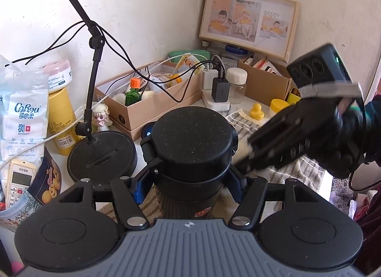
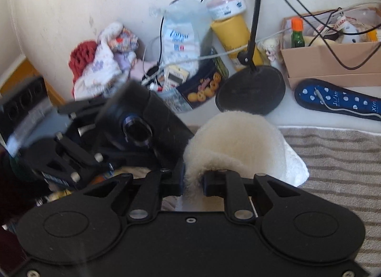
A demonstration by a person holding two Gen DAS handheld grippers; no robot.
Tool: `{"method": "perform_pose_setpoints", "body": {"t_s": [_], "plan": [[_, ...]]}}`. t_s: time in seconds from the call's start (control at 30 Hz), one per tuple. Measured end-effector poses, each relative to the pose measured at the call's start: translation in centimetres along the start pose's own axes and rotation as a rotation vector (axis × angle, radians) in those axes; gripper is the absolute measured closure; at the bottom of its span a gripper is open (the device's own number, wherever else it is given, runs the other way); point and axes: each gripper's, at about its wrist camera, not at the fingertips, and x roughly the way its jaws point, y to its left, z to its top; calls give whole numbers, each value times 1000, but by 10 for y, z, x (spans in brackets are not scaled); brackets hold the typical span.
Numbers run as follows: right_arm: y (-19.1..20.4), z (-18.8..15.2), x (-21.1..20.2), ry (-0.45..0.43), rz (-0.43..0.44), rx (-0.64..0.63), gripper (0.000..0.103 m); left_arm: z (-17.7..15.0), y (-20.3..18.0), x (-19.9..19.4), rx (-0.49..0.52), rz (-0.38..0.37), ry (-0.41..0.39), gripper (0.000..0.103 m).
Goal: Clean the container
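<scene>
Left wrist view: left claw [image 1: 190, 176] clamped on the black container [image 1: 191, 148], blue pads pressing both sides just under its round lid. Container stands upright at the centre, over the striped towel [image 1: 307, 169] spread on the worktop [image 1: 325, 185]. Landmark for this view is the container. Behind it to the left: round black base of a stand [image 1: 102, 155], then an open cardboard box [image 1: 152, 105] of small bottles. Behind it to the right: a yellow rubber duck [image 1: 256, 111] lying on the towel's far edge. Right claw [image 1: 245, 162] comes in from the right, blurred, tip beside the container's lid with cream fabric at its end.

Right wrist view: right claw [image 2: 193, 181] closed narrow on a cream fluffy cloth [image 2: 234, 141], which bulges up and forward from between the fingers. Container [image 2: 142, 119] sits just left of the cloth, blurred, with the left claw's linkage around it. Striped towel [image 2: 338, 157] to the cloth's right; stand base [image 2: 252, 88] beyond the cloth.
</scene>
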Motion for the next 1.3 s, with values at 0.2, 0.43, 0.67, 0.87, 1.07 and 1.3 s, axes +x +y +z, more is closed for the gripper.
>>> {"method": "perform_pose_setpoints", "body": {"t_s": [0.2, 0.43, 0.67, 0.87, 1.07, 1.3], "plan": [[0, -14, 27, 100, -60, -72, 89, -2, 0, -1, -18, 4, -5, 39], [-27, -28, 52, 156, -91, 62, 89, -3, 1, -1, -28, 8, -10, 39], [-49, -28, 33, 68, -6, 242, 89, -4, 2, -4, -30, 1, -11, 39], [-64, -17, 8, -73, 177, 442, 89, -4, 0, -5, -19, 0, -9, 39], [-46, 7, -9, -153, 290, 453, 89, -4, -1, -6, -13, 0, -6, 39], [-16, 37, -35, -211, 349, 363, 89, -5, -2, -8, -12, 3, -7, 39]]}}
